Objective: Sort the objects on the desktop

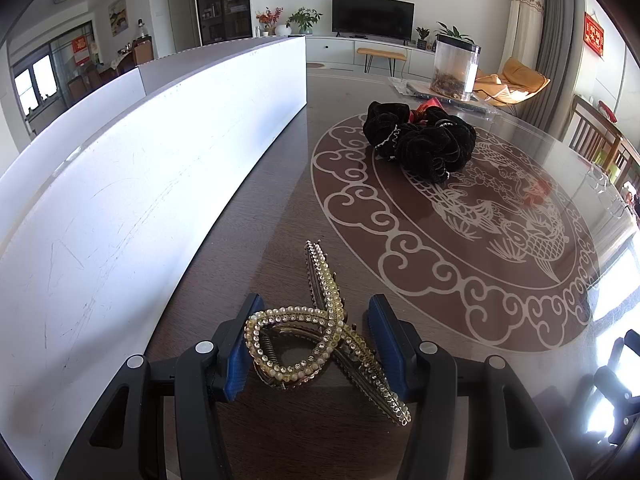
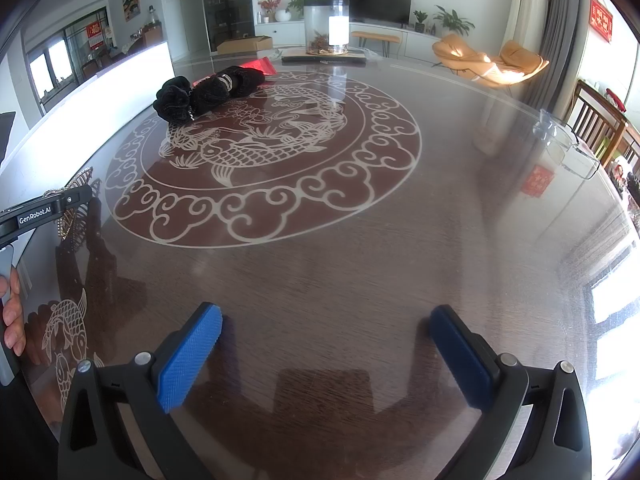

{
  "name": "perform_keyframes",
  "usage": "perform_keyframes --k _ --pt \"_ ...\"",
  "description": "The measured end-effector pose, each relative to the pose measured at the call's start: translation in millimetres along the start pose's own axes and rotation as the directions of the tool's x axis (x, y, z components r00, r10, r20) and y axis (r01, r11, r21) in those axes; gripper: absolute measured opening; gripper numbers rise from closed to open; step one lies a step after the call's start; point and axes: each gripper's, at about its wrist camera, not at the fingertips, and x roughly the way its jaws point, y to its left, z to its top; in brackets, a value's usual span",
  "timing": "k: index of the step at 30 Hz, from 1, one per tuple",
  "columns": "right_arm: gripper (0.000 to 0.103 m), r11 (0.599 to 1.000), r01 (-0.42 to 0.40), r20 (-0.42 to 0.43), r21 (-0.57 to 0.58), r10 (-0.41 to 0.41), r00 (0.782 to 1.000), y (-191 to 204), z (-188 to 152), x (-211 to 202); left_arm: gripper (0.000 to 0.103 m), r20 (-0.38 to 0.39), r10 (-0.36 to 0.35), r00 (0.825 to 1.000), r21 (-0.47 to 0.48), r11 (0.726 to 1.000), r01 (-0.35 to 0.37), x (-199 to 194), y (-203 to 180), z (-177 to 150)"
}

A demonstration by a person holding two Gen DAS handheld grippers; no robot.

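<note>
Left tool [image 1: 316, 344] clamps hair claw [image 1: 332, 332], long axis diagonal.

A dark wooden table [image 2: 360, 264] under a glossy clear cover carries a round red-brown emblem [image 2: 264, 148] of pale fish ringed with cloud scrolls. At its far edge a clear plastic jar [image 2: 326, 26] (brownish bits lie at the bottom) stands on a flat dark slab. Beyond, a black television [image 1: 372, 17] sits on a long white cabinet [image 1: 360, 50] with potted plants [image 1: 304, 20] to either side. An orange lounge chair [image 2: 492, 62] catches sunlight near grey curtains [image 1: 556, 20], and what seems a wooden dining chair [image 2: 596, 124] stands at right.
</note>
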Motion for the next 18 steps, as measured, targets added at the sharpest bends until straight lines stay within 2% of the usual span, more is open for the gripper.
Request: perform_keyframes --k 14,16,18 --pt "0.103 1.0 0.003 0.008 0.0 -0.003 1.0 0.2 0.1 -1.8 0.054 0.0 -0.003 1.0 -0.002 1.0 0.003 -0.7 0.5 -0.5" --pt "0.103 0.998 -0.058 0.066 0.027 0.056 0.996 -1.6 7.3 -8.3 0.054 0.0 -0.001 1.0 -0.001 1.0 0.001 0.1 0.0 0.0" --pt "0.103 0.987 -0.147 0.089 0.058 0.142 0.986 1.0 32.3 -5.3 0.054 0.0 0.0 1.0 0.0 1.0 0.0 0.2 0.1 0.2"
